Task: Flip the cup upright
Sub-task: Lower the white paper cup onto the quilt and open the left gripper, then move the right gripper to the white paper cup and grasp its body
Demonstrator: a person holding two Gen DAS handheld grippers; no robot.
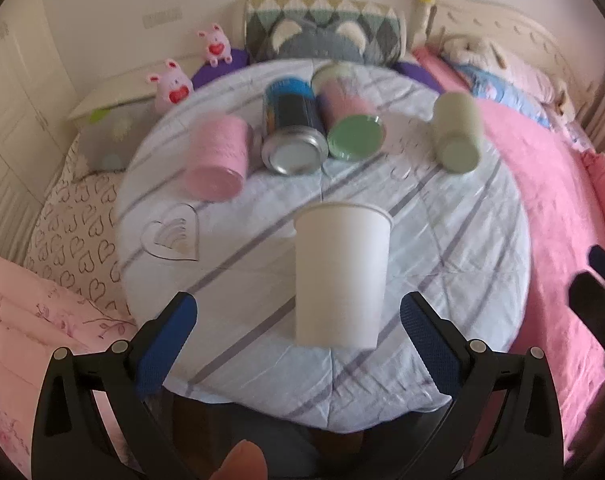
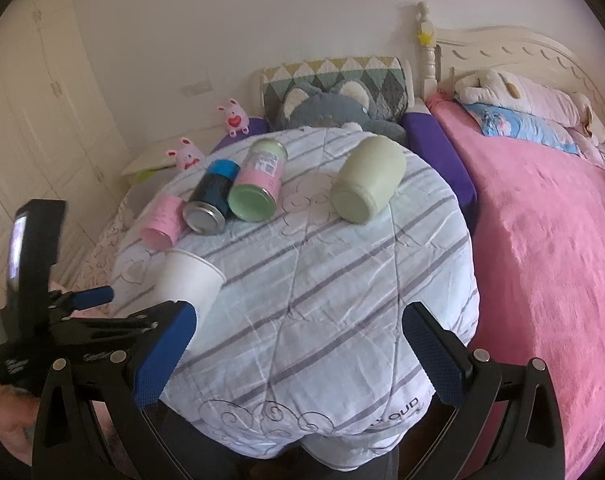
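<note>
A white paper cup point(image 1: 340, 276) stands upright, rim up, on the striped cloth of a round table point(image 1: 454, 240). My left gripper point(image 1: 298, 344) is open, with its blue pads on either side of the cup's base and apart from it. In the right wrist view the cup point(image 2: 188, 280) stands at the left, with the left gripper point(image 2: 94, 300) beside it. My right gripper point(image 2: 298, 348) is open and empty over the table's near edge.
Lying on their sides at the back of the table are a pink cup point(image 1: 218, 156), a blue can point(image 1: 292, 128), a pink and green can point(image 1: 350, 124) and a pale green jar point(image 1: 458, 132). A pink bed point(image 2: 542, 240) lies to the right, with plush toys behind.
</note>
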